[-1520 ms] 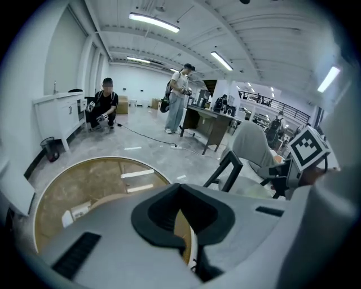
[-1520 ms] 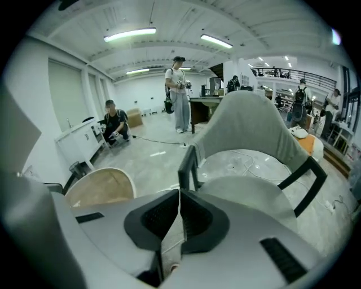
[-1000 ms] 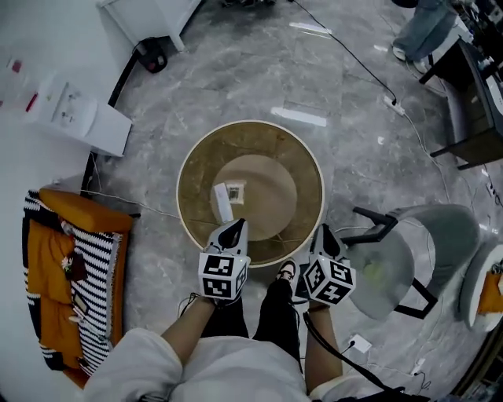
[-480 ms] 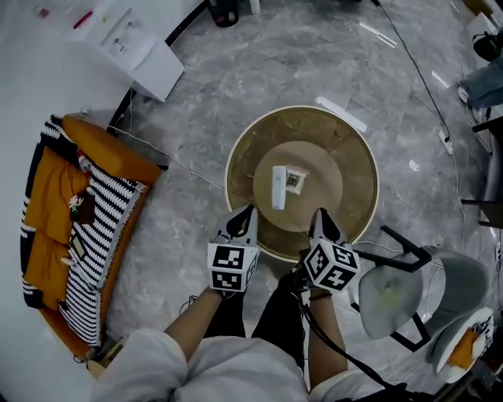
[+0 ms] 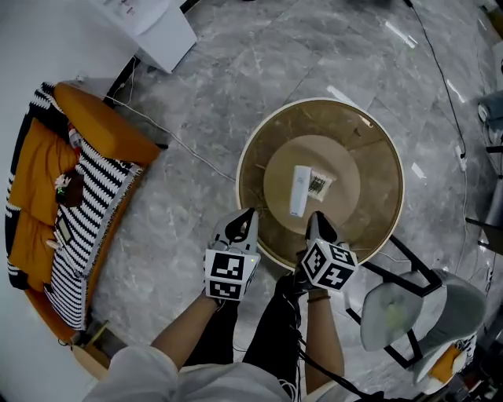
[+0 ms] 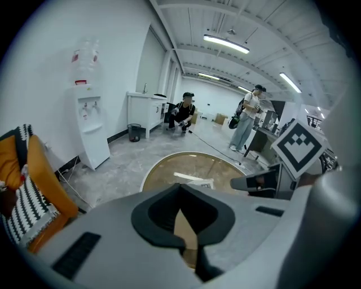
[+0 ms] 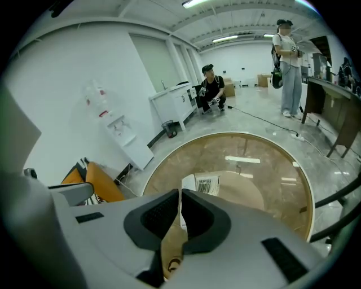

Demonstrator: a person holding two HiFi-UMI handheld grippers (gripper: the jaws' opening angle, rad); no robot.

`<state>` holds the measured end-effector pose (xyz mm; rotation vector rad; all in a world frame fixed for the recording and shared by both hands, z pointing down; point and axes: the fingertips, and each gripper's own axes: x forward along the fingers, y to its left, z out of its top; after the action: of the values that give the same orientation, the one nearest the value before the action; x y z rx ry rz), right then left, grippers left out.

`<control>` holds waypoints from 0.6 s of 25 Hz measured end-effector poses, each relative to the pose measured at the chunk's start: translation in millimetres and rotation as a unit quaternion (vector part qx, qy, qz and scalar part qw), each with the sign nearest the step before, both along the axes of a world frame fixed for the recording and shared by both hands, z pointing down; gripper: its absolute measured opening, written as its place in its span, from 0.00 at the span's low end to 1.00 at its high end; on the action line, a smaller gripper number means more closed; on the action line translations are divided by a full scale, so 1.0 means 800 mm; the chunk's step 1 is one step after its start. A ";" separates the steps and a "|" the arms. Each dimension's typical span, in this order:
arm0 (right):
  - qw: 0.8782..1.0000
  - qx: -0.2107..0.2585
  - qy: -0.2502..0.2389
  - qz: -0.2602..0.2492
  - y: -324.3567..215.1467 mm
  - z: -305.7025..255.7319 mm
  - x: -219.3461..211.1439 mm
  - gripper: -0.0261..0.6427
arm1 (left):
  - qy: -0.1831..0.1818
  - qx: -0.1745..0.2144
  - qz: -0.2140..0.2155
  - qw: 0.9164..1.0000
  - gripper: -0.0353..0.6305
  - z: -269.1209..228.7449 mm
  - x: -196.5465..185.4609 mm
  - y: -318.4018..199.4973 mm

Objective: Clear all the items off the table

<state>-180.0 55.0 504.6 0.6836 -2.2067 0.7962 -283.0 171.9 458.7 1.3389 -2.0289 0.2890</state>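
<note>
A round glass-topped table [image 5: 377,149] holds two items near its middle: a white oblong remote-like object [image 5: 299,190] and a small white packet with a barcode [image 5: 318,184] beside it on the right. My right gripper [image 5: 317,221] is shut and empty, hovering over the table's near rim just short of the white object. My left gripper [image 5: 244,217] is shut too, with nothing held, at the table's near-left edge. In the right gripper view the barcode packet [image 7: 207,184] and the white object [image 7: 188,182] lie just beyond the tips. The left gripper view shows both items [image 6: 194,180] farther off.
An orange and striped cushion seat [image 5: 75,188] lies on the floor at left, with a cable [image 5: 173,149] running toward the table. A grey chair [image 5: 416,310] stands at lower right. A white water dispenser [image 5: 153,23] is at top left. People stand and crouch far back.
Both grippers have moved forward toward the table and lower; the right one now reaches over the rim close to the white object. The camera view has swung, shifting the table right.
</note>
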 end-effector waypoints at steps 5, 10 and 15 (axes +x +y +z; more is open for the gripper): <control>1.000 -0.009 0.018 -0.001 0.006 0.053 -0.008 0.11 | -0.001 -0.005 -0.009 1.000 0.06 0.040 -0.024 0.011; 0.999 -0.016 0.032 -0.001 0.011 0.087 -0.013 0.16 | 0.007 -0.017 -0.017 1.000 0.06 0.073 -0.037 0.028; 0.999 -0.017 0.045 -0.002 0.013 0.111 -0.017 0.23 | 0.018 -0.029 -0.022 0.999 0.06 0.098 -0.040 0.044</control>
<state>-193.9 65.4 593.5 0.6856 -2.1073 0.7840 -315.0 207.0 536.9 1.2533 -2.0030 0.2996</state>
